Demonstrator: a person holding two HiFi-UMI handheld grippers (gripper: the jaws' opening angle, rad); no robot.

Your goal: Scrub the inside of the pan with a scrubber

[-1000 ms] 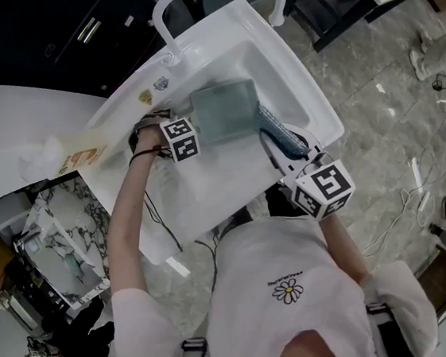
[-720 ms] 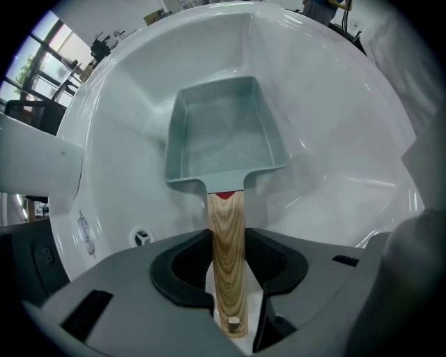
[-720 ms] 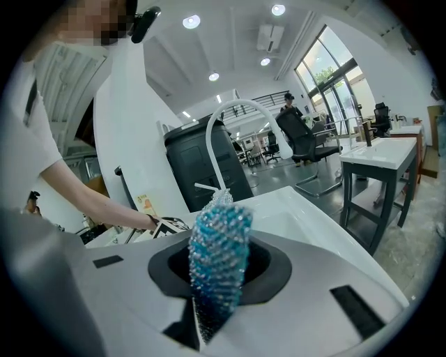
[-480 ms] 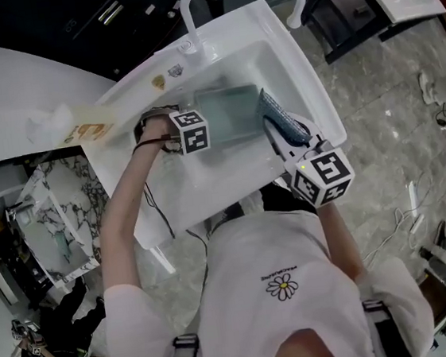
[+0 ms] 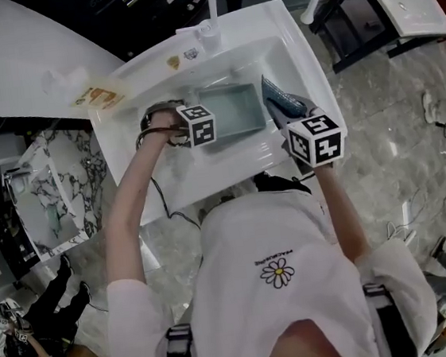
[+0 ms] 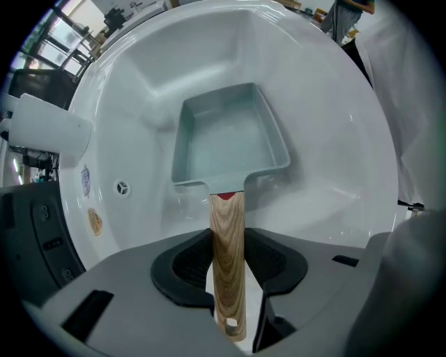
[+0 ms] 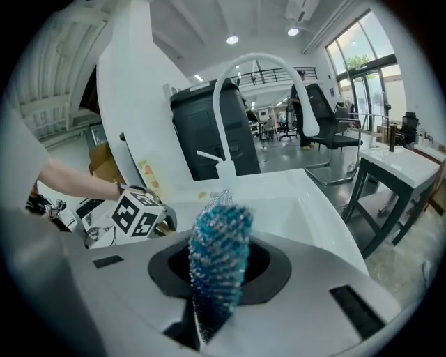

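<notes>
At the sink (image 5: 207, 175), left tongs (image 6: 226, 261) clamp the pan handle (image 6: 228, 219); right tongs (image 7: 219, 282) pinch the blue scrubber (image 7: 219, 240).

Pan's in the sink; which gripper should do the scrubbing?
Right: the right gripper holds the scrubber beside the pan; the left gripper is clamped on the pan's wooden handle, steadying it.

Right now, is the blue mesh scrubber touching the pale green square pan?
Apart. The left gripper view shows the pale green square pan whole, with nothing blue on it; the blue mesh scrubber is clamped in the right gripper.
</notes>
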